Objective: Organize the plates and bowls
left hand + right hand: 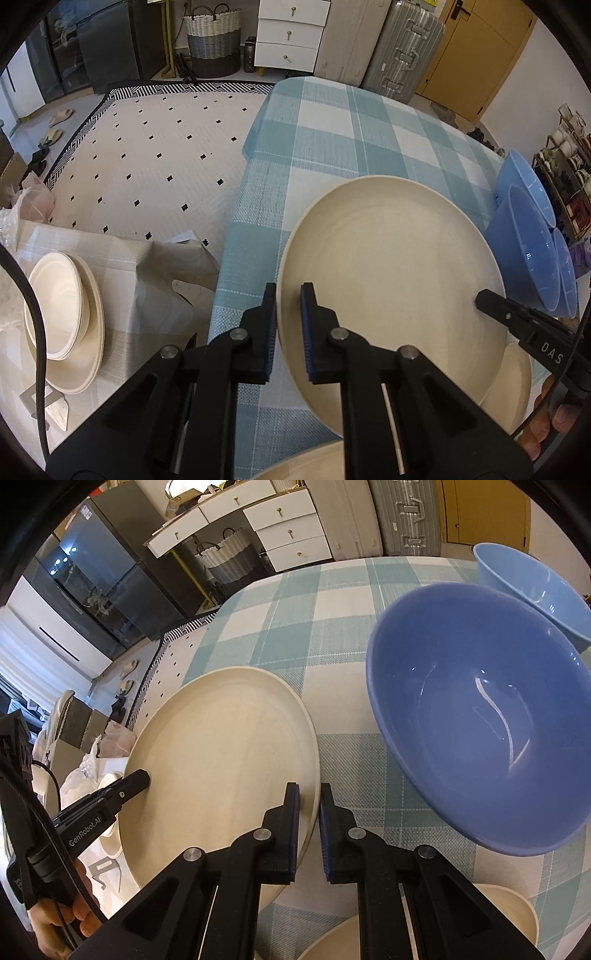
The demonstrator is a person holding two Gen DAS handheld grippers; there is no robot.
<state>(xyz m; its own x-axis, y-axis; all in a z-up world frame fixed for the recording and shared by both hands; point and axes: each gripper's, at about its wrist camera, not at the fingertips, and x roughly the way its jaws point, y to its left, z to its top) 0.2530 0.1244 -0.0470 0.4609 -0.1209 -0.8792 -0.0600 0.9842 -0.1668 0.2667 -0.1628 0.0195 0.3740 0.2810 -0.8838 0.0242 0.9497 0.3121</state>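
A large cream plate point(391, 280) is held tilted above the blue-checked table point(332, 147). My left gripper point(289, 328) is shut on its left rim. My right gripper point(309, 830) is shut on its right rim; the plate also shows in the right wrist view point(221, 760). The right gripper's finger point(517, 321) shows at the plate's right edge. Two blue bowls point(476, 716) point(535, 590) stand on the table to the right. More cream dishes point(517, 912) lie near the front edge.
A lower side table point(122, 258) on the left carries a stack of cream plates and a bowl point(62, 317). Beyond lie a patterned rug point(155, 155), a basket, white drawers and suitcases.
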